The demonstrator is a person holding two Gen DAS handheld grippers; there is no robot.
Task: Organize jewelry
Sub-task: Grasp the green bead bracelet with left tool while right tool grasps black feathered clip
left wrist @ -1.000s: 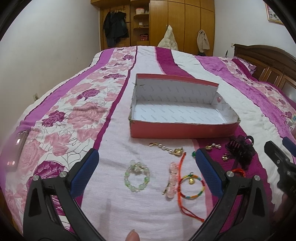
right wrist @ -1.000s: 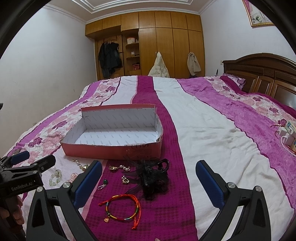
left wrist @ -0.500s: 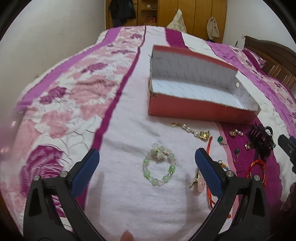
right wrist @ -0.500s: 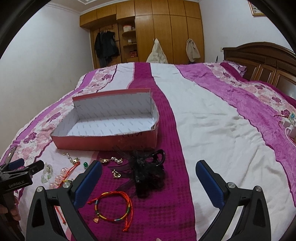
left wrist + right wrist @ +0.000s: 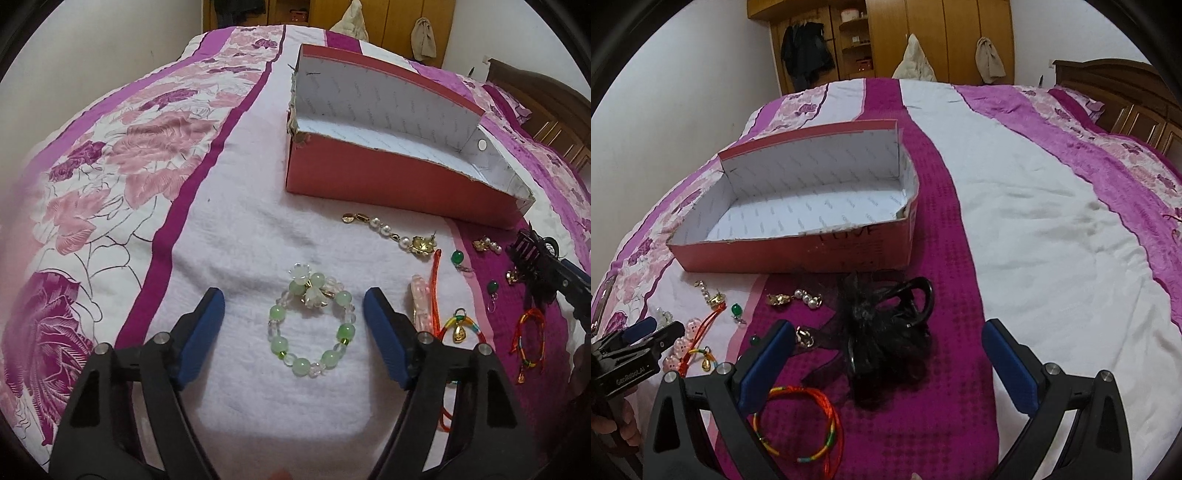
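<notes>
My left claw [image 5: 293,319] hangs low over the bedspread [image 5: 236,229], released, its blue pads [image 5: 201,332] standing either side of the green bead bracelet [image 5: 309,320], not touching it. Just right of that claw lie a pink clip [image 5: 421,304] and an orange cord [image 5: 436,291] with a gold charm [image 5: 458,334]. Beyond the bracelet a pearl chain [image 5: 391,234] lies near the red box [image 5: 399,181], which sits open with a white inside.

My right claw [image 5: 886,360] is also released, wide, above the black hair clip [image 5: 882,339]. A red braided bracelet [image 5: 809,424] lies by its left pad [image 5: 764,369]. Pearl earrings [image 5: 798,298] and a green bead [image 5: 737,310] lie between clip and box [image 5: 798,251].
</notes>
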